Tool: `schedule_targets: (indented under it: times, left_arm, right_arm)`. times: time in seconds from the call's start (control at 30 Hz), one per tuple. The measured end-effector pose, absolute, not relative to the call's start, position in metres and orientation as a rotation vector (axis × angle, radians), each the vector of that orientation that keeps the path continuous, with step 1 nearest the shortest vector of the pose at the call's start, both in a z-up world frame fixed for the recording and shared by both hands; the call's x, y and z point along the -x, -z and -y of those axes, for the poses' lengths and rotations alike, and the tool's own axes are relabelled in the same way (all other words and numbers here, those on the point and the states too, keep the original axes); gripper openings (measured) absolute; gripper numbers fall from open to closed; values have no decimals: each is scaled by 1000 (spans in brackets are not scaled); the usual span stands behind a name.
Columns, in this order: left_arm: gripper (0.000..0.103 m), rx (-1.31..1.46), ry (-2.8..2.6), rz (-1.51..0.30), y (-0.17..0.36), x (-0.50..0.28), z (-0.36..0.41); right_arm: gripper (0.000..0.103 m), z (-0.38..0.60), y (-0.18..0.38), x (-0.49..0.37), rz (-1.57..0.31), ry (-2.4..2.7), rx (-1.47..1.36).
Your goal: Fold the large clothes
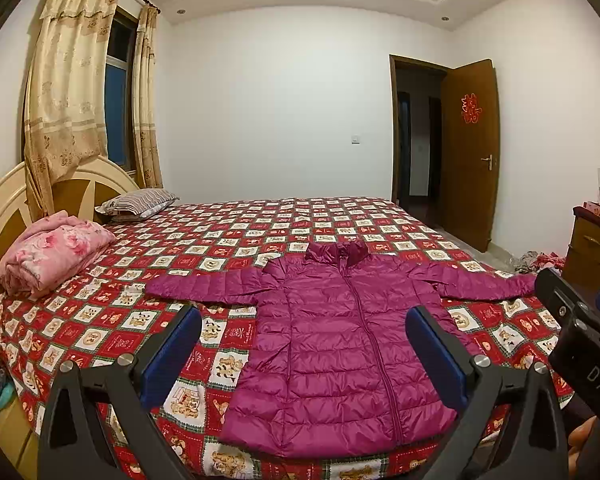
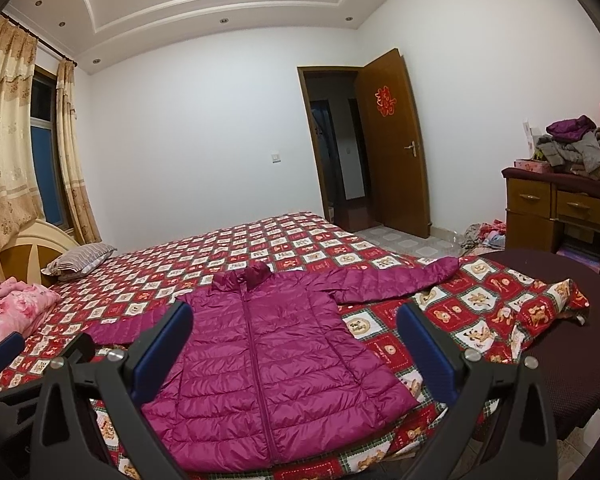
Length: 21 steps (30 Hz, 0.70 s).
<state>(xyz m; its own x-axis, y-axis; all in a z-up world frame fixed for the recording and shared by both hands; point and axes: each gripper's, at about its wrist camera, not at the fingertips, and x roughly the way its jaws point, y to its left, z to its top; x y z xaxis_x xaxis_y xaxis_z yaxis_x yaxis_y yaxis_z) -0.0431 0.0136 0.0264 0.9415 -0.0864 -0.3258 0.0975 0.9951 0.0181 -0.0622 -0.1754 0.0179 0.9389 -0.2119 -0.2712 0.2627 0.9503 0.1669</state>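
Bright ceiling light — sharp, fisheye-bent dark edges.

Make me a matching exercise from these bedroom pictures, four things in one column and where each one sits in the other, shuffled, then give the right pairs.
Things:
1. magenta puffer jacket
2. striped pillow
3. pink floral blanket
4. pile of clothes

Places:
A. on the wooden dresser
B. folded by the headboard, near corner
C. spread flat mid-bed, sleeves out
D. by the headboard, under the curtains

Pairs: 1-C, 2-D, 3-B, 4-A
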Motion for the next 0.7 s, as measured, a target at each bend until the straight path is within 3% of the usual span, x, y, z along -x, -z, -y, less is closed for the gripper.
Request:
schedule_targets:
  times: [0.7]
  left_arm:
    - [102, -27, 94, -312, -31, 46, -16]
  right_arm:
    - [103, 173, -18, 63, -244, 247, -203]
